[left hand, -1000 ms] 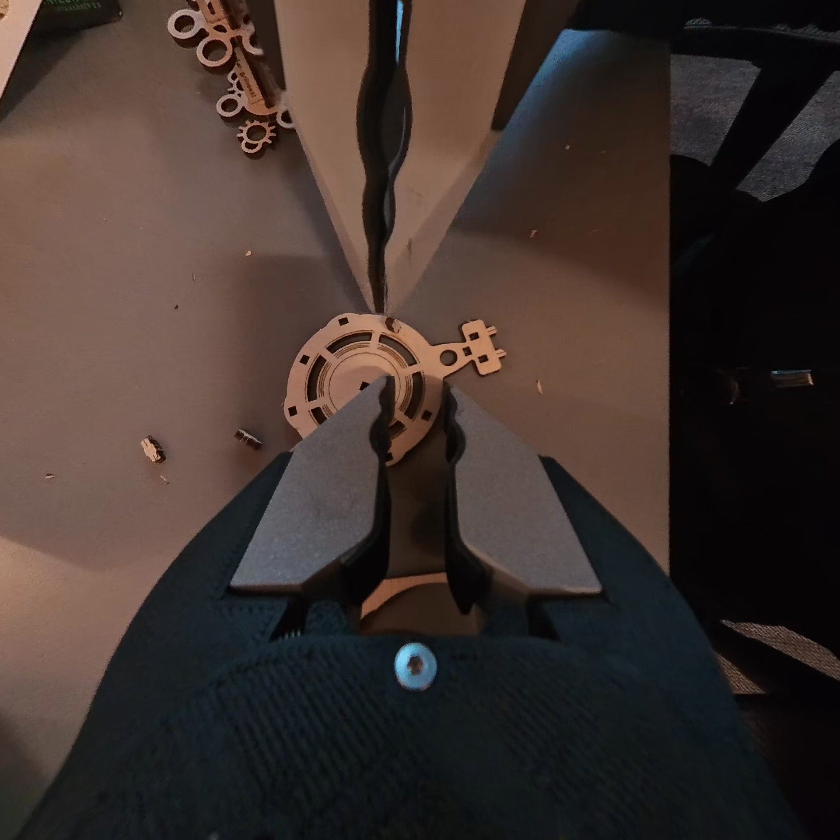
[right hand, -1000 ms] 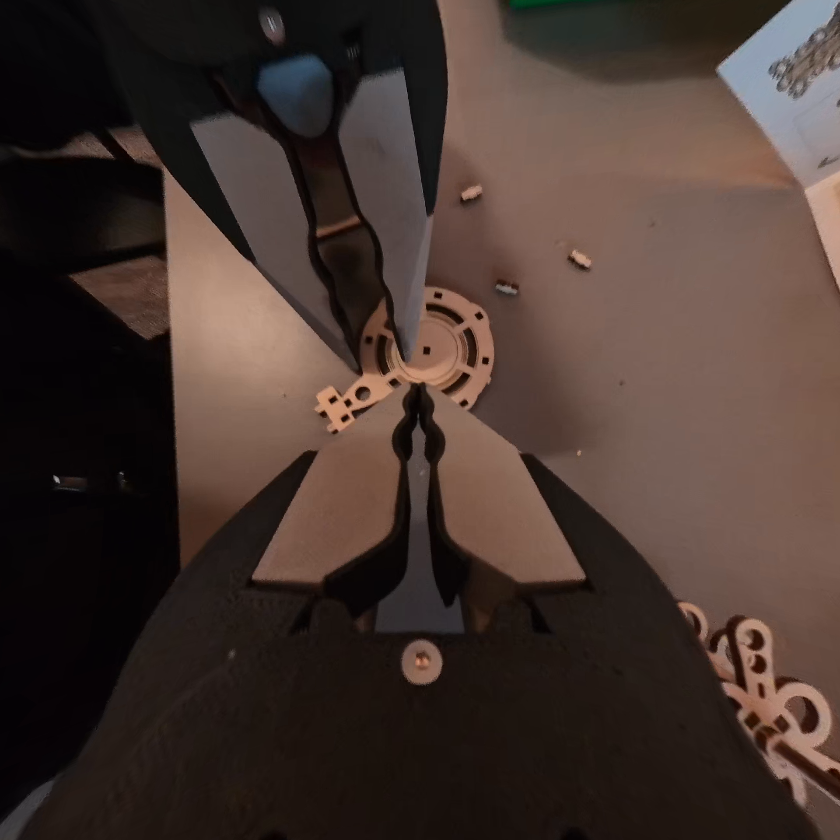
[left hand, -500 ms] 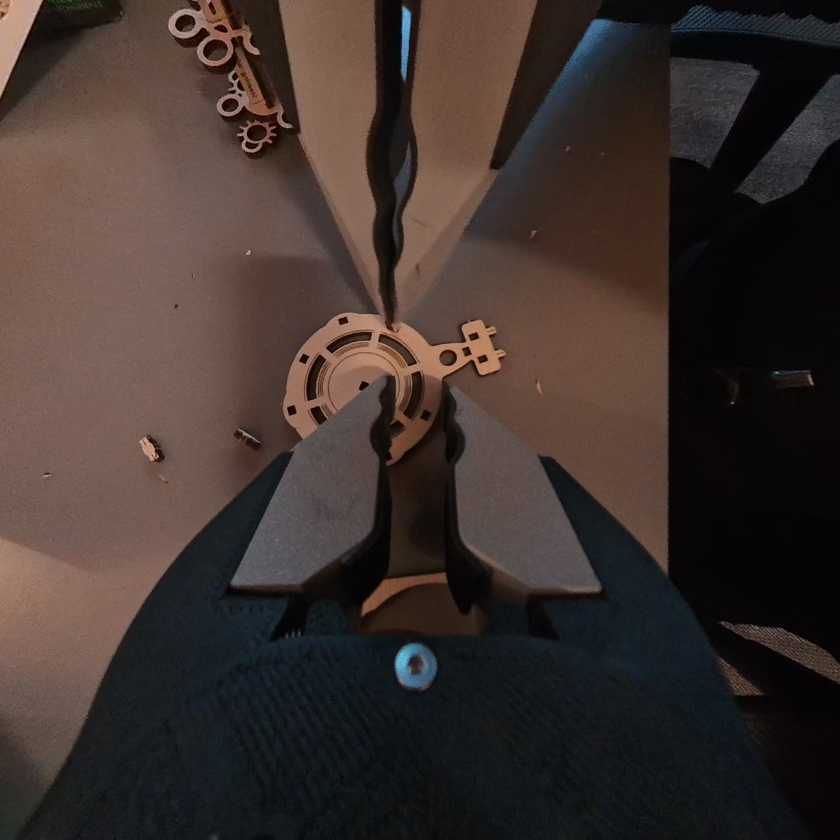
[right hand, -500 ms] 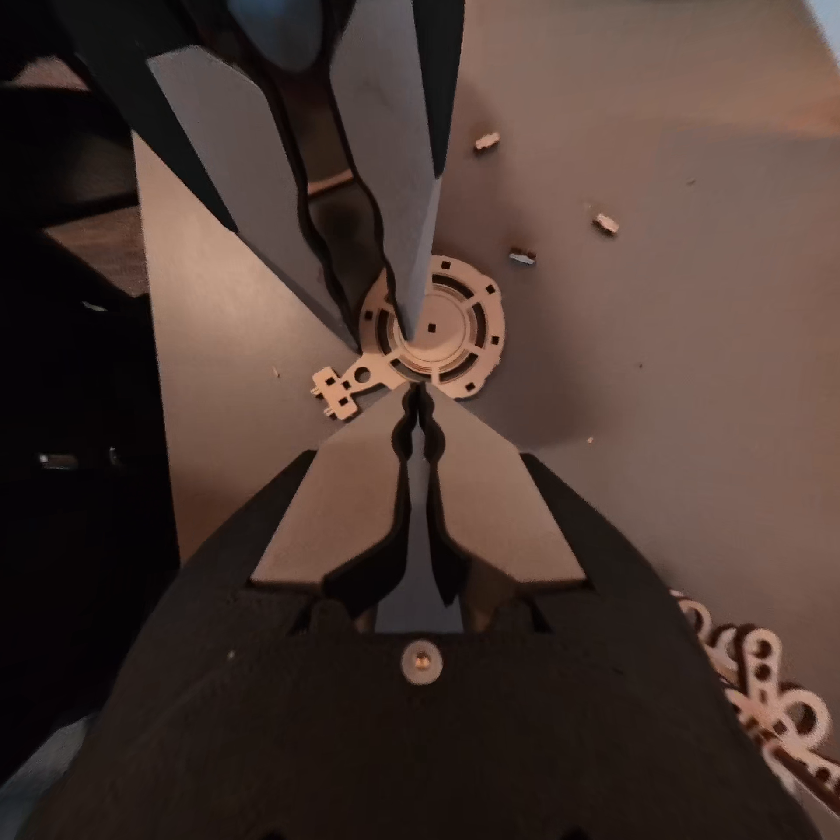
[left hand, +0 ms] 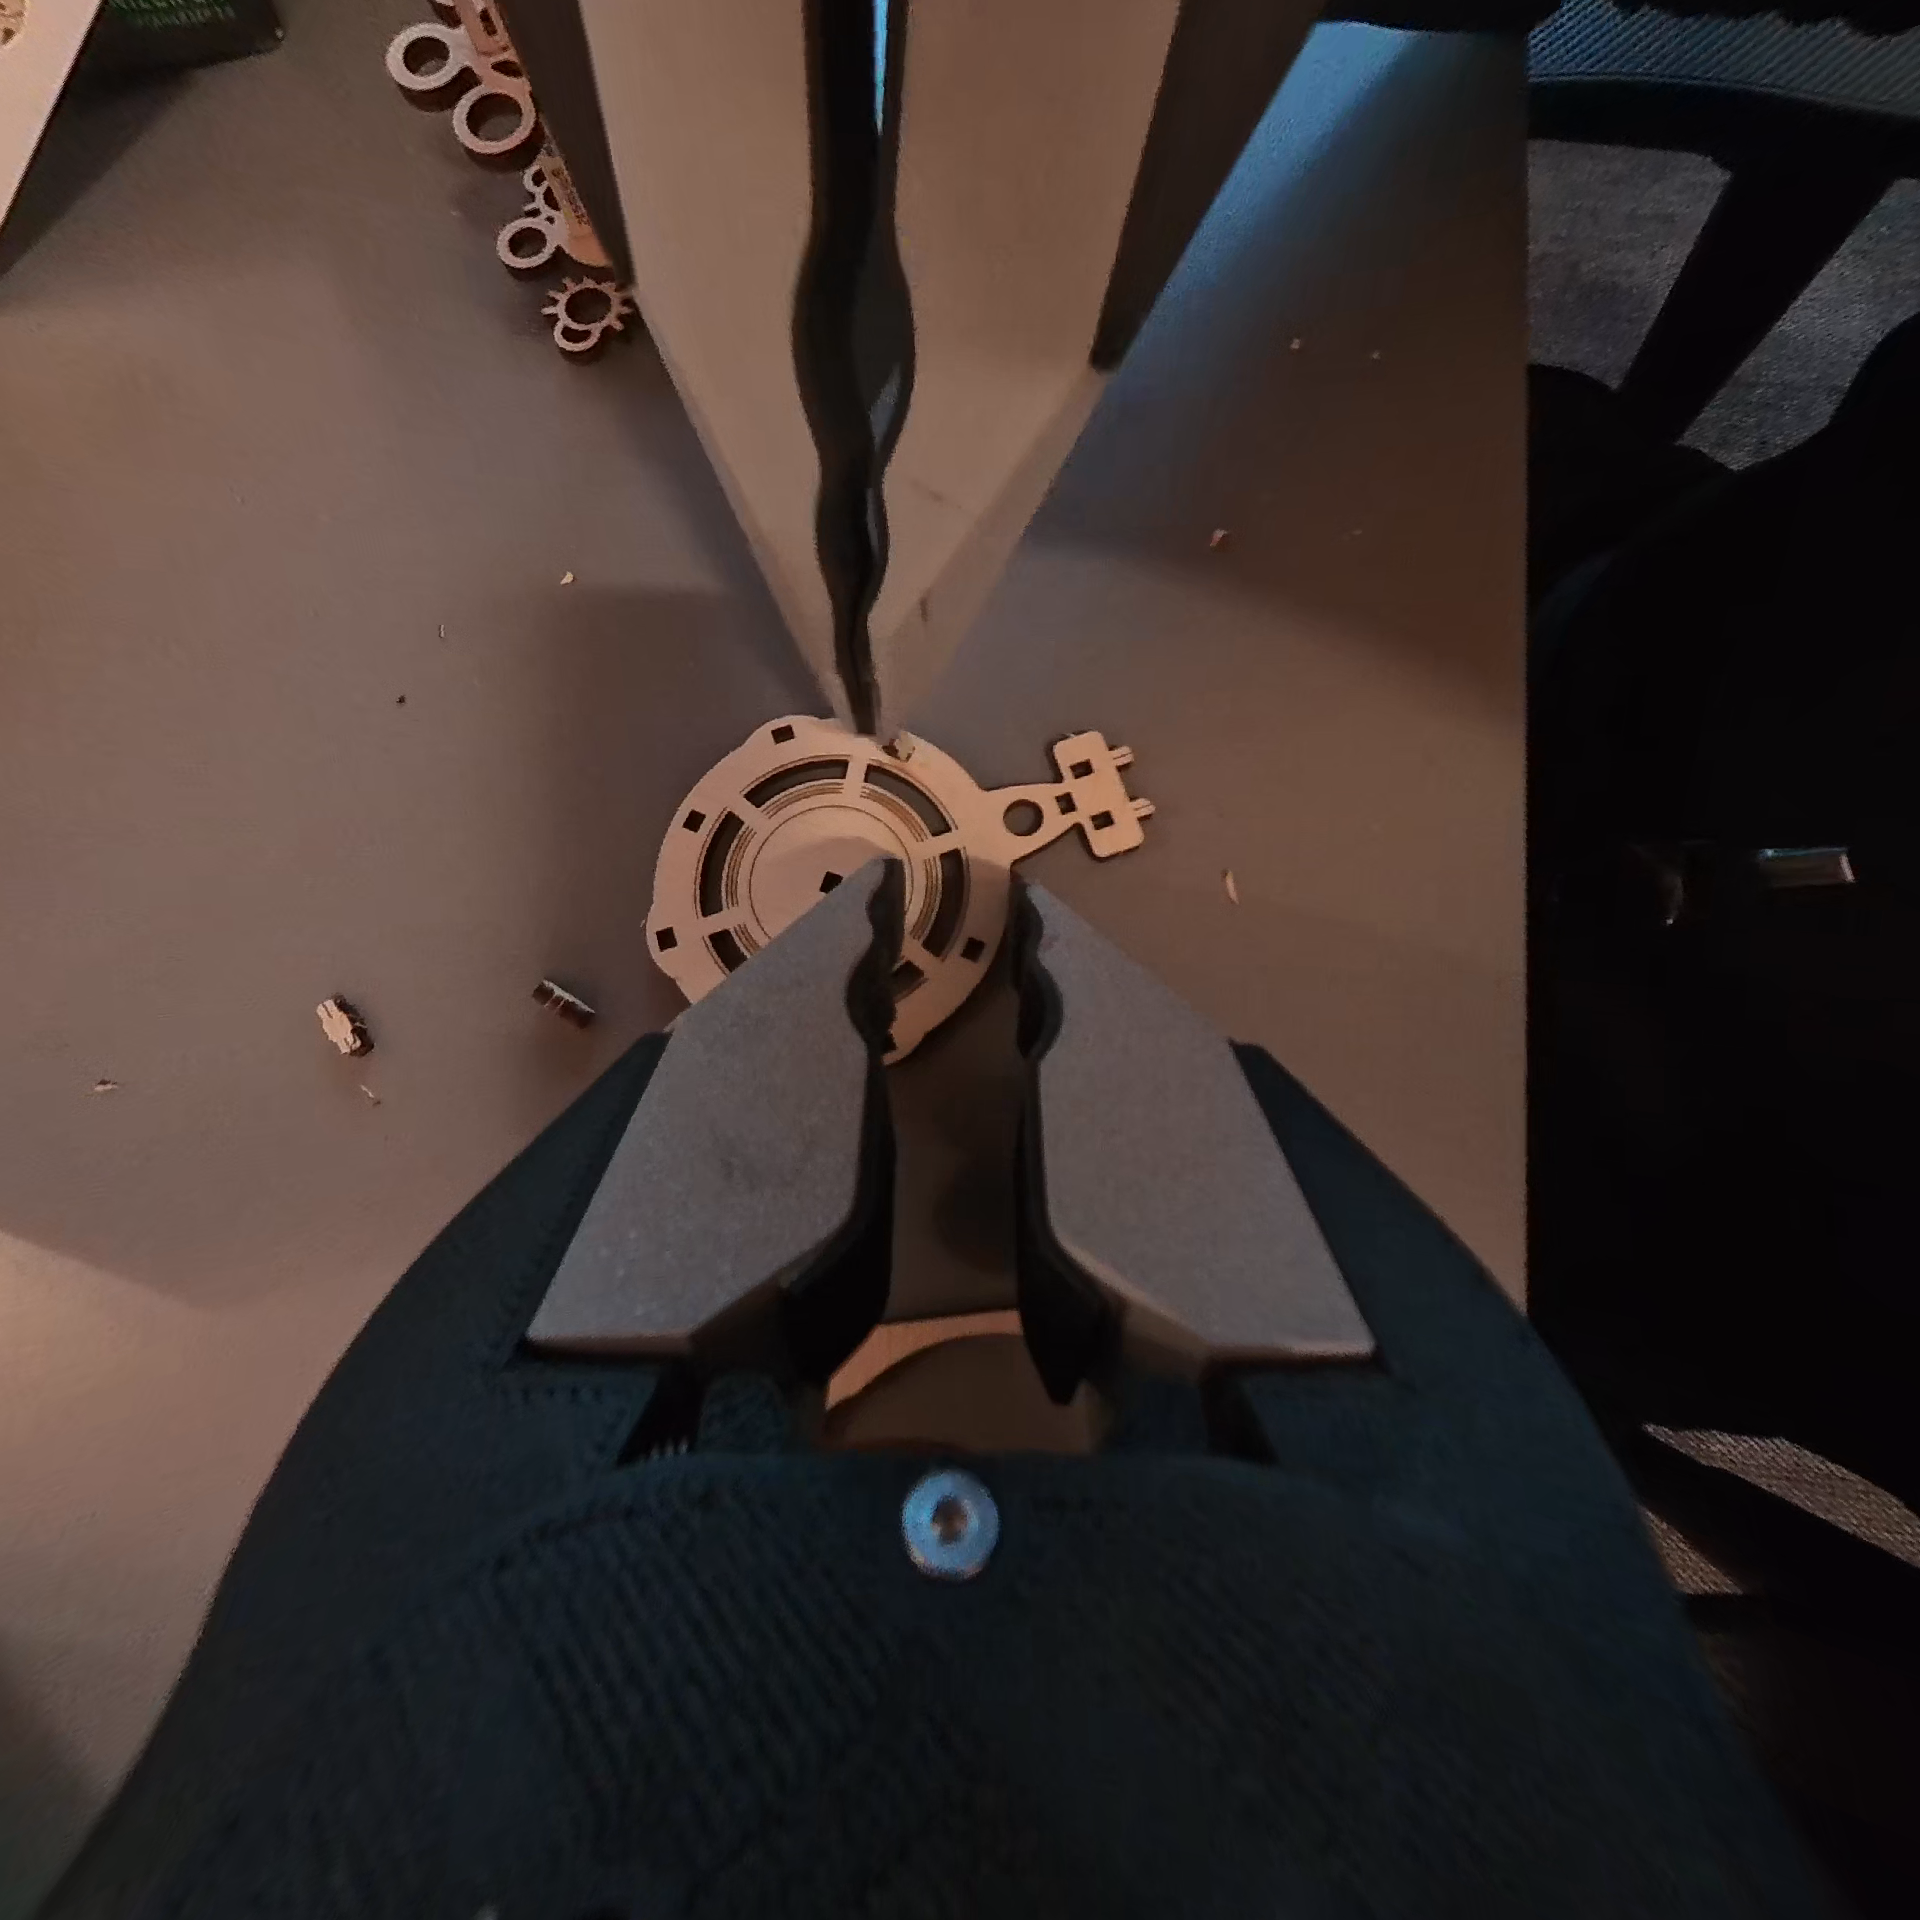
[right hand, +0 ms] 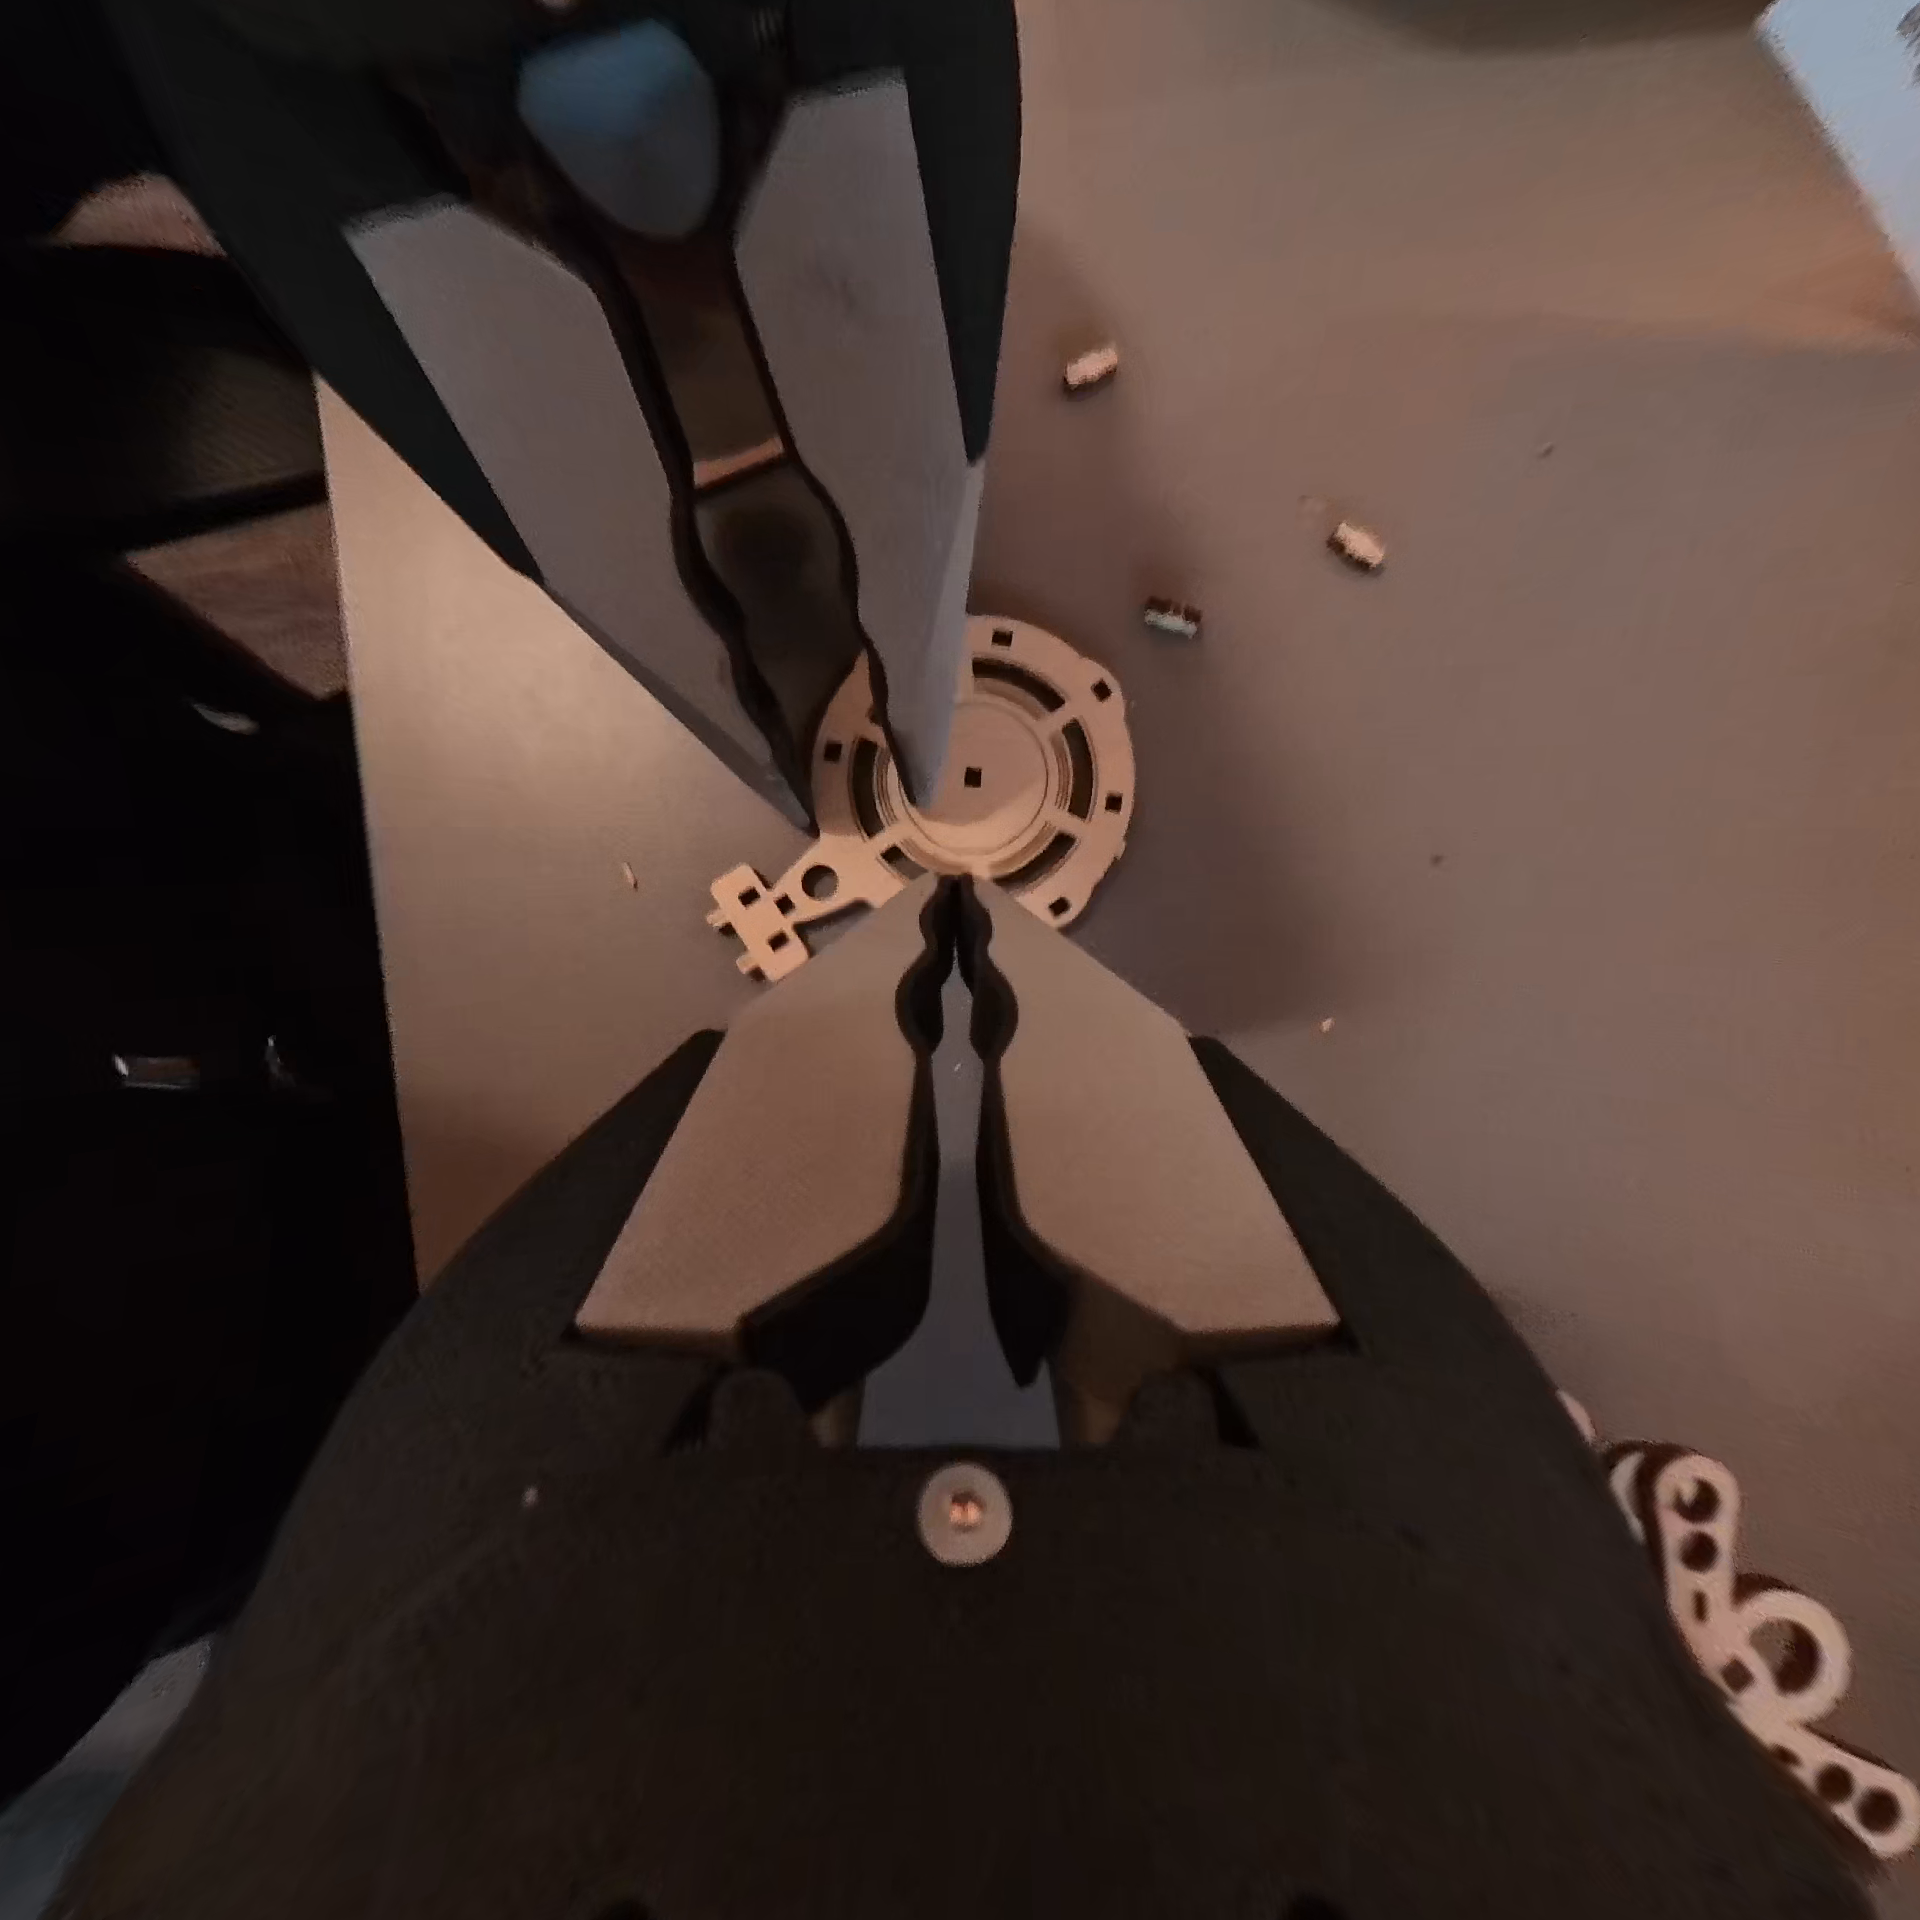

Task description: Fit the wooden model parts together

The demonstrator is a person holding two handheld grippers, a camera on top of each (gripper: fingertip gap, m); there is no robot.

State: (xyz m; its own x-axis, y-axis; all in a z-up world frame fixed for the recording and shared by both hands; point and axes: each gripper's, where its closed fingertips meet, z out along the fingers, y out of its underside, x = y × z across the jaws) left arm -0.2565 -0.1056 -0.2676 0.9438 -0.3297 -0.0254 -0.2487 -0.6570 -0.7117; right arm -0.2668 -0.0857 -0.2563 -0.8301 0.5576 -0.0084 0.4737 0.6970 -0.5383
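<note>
- Broadly, the grey surface (left hand: 260, 727) fills most of both views, its edge running down the right side of the left wrist view, with dark chair parts beyond it.
- Next in size, the left gripper (left hand: 945, 883) reaches up from the bottom of its own view. Its fingers stand apart, with one tip resting over the disc's raised hub and the other just off the rim; they clamp nothing.
- Opposite it, the right gripper (right hand: 951, 883) has its fingers nearly together. A tiny pale bit shows at their tips in the left wrist view, but I cannot tell whether they pinch it.
- At the centre of both views lies the wooden disc (left hand: 800, 862), flat on the surface, with ring-shaped cutouts, small square holes and a notched arm (left hand: 1081, 810) pointing toward the right of the frame.
- It looks thin, light and stiff, so it would likely slide under a sideways push and its narrow spokes and arm could snap. The solid hub or the outer rim seems the safest place to press or hold.
- A linked chain of ringed wooden parts (left hand: 520, 177) sits at the upper left of the left wrist view, well apart from the disc.
- Smallest, a few loose pegs (left hand: 343, 1023) lie left of the disc; they seem easy to flick away.
</note>
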